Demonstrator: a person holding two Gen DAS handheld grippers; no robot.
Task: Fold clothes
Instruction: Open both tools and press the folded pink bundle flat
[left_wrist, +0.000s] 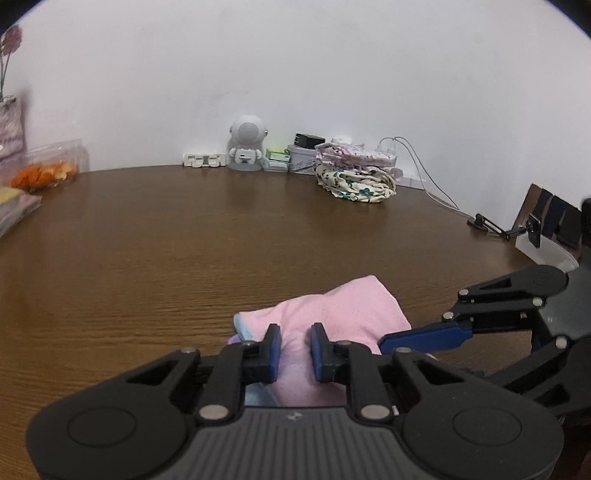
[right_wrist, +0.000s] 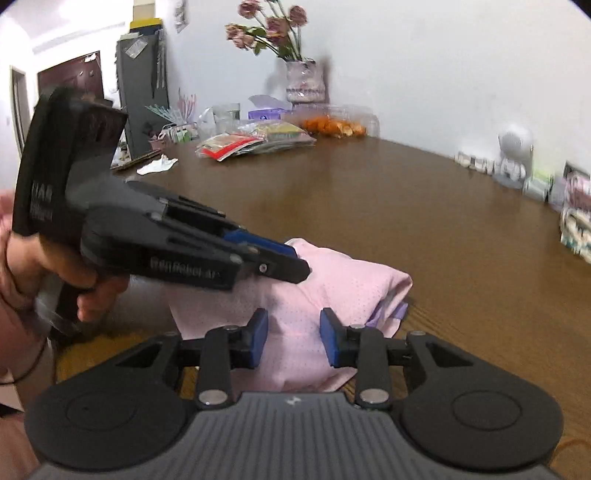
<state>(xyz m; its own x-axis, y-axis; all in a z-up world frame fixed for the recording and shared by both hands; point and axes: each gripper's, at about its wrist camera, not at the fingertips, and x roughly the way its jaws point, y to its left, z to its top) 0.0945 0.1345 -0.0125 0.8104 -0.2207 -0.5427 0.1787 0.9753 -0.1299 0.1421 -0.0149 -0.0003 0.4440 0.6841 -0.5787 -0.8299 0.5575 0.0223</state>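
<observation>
My left tongs (left_wrist: 294, 350) and right tongs (right_wrist: 293, 338) gape over the pink cloth (left_wrist: 332, 314) (only the right view shows roses (right_wrist: 269, 29)).

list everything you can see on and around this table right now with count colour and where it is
pink garment: one, pink with a lilac edge, bunched at the near table edge
folded clothes stack: one pile, floral cream and lilac, far right by the wall
robot-shaped speaker: one, white-grey, far edge centre
white cables: a few, right of the stack
clear box of orange pieces: one, far left
snack packets: several, mixed colours, beside the box
vase of roses: one, dusty pink flowers, by the wall
table: one, brown wood
left gripper: black, blue fingers open over the garment
right gripper: same, open over the garment
</observation>
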